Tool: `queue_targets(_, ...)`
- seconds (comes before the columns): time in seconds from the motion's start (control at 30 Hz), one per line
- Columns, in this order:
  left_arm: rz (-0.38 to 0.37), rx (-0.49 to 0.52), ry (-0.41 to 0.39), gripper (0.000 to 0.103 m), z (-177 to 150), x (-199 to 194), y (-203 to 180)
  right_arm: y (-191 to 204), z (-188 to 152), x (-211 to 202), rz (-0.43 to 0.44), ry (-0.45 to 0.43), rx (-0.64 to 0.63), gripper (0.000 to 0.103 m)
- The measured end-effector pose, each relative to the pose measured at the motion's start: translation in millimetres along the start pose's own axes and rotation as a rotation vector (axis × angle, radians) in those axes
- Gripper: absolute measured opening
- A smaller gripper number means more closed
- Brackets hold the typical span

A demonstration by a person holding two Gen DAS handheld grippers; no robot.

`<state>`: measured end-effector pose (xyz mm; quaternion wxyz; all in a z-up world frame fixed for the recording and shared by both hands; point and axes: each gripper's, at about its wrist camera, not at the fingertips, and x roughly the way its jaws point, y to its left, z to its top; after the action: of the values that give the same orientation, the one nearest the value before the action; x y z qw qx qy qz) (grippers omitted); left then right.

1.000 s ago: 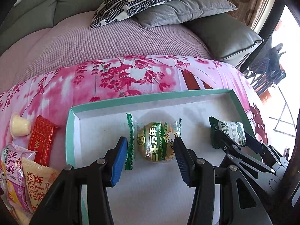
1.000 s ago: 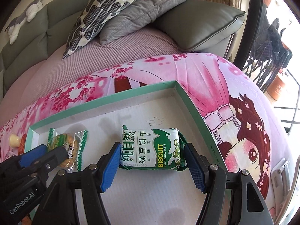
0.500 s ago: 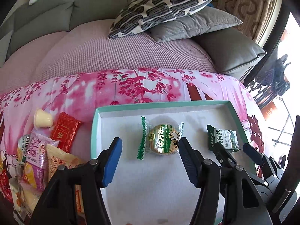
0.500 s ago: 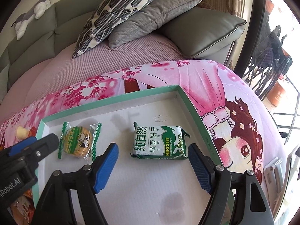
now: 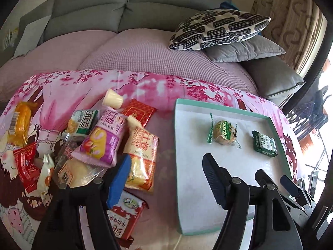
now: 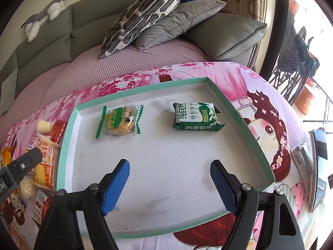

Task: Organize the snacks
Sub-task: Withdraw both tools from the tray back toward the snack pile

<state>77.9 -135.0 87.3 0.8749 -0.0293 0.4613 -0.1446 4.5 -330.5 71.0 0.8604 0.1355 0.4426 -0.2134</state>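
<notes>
A teal-rimmed white tray (image 5: 220,108) (image 6: 141,89) lies on the pink blanket. In it are a round cookie in a green-edged wrapper (image 5: 223,133) (image 6: 119,121) and a green biscuit pack (image 5: 264,144) (image 6: 195,115), apart from each other. Left of the tray is a heap of loose snacks: a pink pack (image 5: 104,139), a yellow-orange pack (image 5: 141,152), a red packet (image 5: 138,114) and a jelly cup (image 5: 112,102). My left gripper (image 5: 165,160) hovers over the tray's left rim, jaws opening, nothing between them. My right gripper (image 6: 169,164) is open and holds nothing, over the tray's near half.
A phone on a stand (image 6: 318,166) sits right of the tray. A patterned cushion (image 5: 218,31) and grey cushions (image 6: 179,24) rest on the sofa behind. More packets lie at the near left (image 5: 124,216). The left gripper's finger (image 6: 20,164) shows beside the tray.
Both grippers drew back from the cookie and biscuit pack and opened wider. The left one swung left, bringing the snack heap into view.
</notes>
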Motion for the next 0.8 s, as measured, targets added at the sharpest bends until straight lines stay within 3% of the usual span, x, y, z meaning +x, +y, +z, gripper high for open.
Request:
queue_targets(0.27,0.065,-0.073,0.006,0.073,-25,-3,49,9,-11,-3,-0.036,0.009,-0.02,0.082)
queue_targets(0.33,0.061,-0.089,-0.004,0.08,-26,-6,57,11,-13,-2,-0.038,0.02,-0.028,0.082)
queue_targets(0.37,0.066,-0.091,-0.014,0.091,-26,-8,59,12,-14,-1,-0.04,0.025,-0.032,0.082)
queue_targets(0.47,0.095,-0.088,-0.051,0.093,-26,-14,65,16,-15,-1,-0.05,0.02,-0.036,0.083)
queue_targets(0.7,0.146,-0.077,-0.093,0.096,-27,-20,78,27,-16,-5,-0.034,-0.002,-0.041,0.103)
queue_targets(0.8,0.177,-0.067,-0.115,0.097,-28,-23,83,35,-16,-5,-0.008,-0.006,-0.063,0.103)
